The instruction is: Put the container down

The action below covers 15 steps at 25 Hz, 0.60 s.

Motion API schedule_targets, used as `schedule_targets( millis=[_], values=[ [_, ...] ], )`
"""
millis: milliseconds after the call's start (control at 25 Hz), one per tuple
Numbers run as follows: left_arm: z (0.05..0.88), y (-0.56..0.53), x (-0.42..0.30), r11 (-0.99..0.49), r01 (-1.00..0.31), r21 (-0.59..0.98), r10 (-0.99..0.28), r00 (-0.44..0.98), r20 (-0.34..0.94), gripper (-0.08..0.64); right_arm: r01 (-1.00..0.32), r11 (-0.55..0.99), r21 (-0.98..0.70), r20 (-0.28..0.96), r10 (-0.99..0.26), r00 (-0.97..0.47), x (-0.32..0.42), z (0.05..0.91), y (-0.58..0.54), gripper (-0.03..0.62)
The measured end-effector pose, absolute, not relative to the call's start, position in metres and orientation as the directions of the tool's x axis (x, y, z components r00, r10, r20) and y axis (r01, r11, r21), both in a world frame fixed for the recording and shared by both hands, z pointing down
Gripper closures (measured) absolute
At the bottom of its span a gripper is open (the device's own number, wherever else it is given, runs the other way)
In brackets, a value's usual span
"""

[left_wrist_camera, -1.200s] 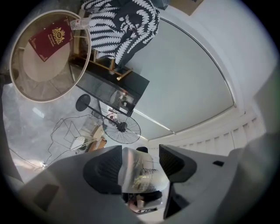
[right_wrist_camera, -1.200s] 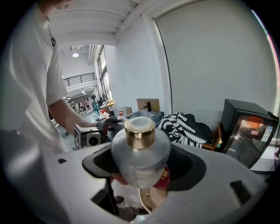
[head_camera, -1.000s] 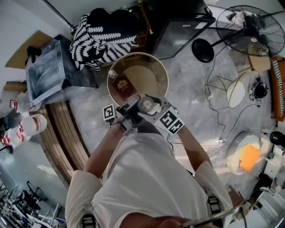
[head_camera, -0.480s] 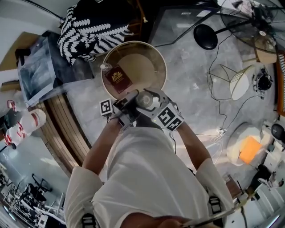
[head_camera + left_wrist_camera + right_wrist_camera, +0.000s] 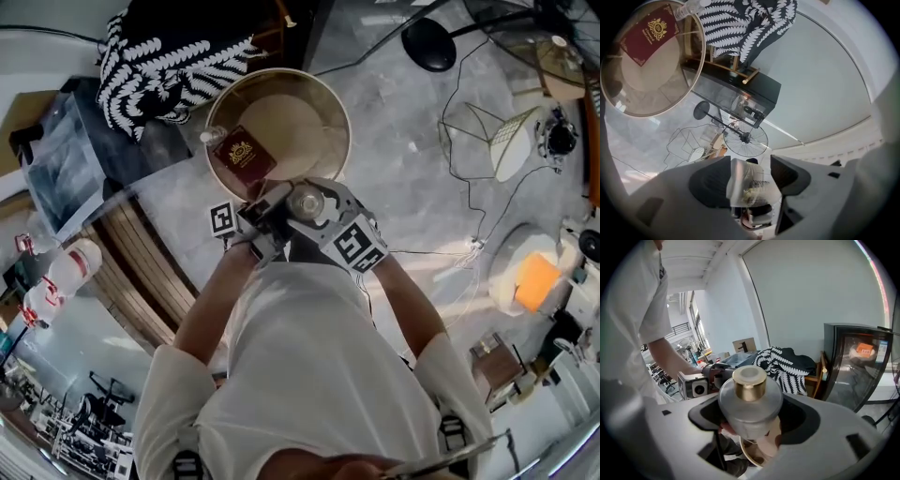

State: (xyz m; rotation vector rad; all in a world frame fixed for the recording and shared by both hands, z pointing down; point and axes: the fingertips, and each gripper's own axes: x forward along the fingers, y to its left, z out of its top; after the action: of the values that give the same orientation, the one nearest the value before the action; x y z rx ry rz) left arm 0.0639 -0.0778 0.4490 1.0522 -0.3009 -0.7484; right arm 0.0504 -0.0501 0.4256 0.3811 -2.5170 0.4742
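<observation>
Not yet down. Frosted container [image 5: 750, 401] held up off any surface, clamped round its body by the fingers of the right gripper [image 5: 752, 420]. Left gripper [image 5: 751, 174] fingers closed on a clear piece [image 5: 754, 190], possibly part of the same container; hard to tell. Round glass tabletop [image 5: 342, 131] below at 12 o'clock, red booklet [image 5: 242, 157] at 10. Left to do: lower, set down, release.

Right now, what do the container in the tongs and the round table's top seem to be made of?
Container: frosted glass, perhaps plastic; cloudy, translucent body. Its cap: gold-toned metal look, shiny. Table: tinted glass, floor visible through.
</observation>
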Motion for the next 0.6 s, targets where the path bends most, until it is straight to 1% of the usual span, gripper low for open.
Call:
schedule_targets(
  millis=[240,600],
  values=[
    [0.488,-0.078,0.062,0.327,0.378,0.866,-0.649,0.756,-0.085,0.310,-0.440,0.859,-0.262,0.581,-0.223,-0.782,0.048,0.462,-0.053,0.259],
    [0.543,-0.069,0.051,0.369,0.373,0.851,-0.665,0.746,-0.039,0.310,-0.473,0.840,-0.266,0.615,-0.230,-0.754,0.039,0.517,-0.044,0.259]
  ],
)
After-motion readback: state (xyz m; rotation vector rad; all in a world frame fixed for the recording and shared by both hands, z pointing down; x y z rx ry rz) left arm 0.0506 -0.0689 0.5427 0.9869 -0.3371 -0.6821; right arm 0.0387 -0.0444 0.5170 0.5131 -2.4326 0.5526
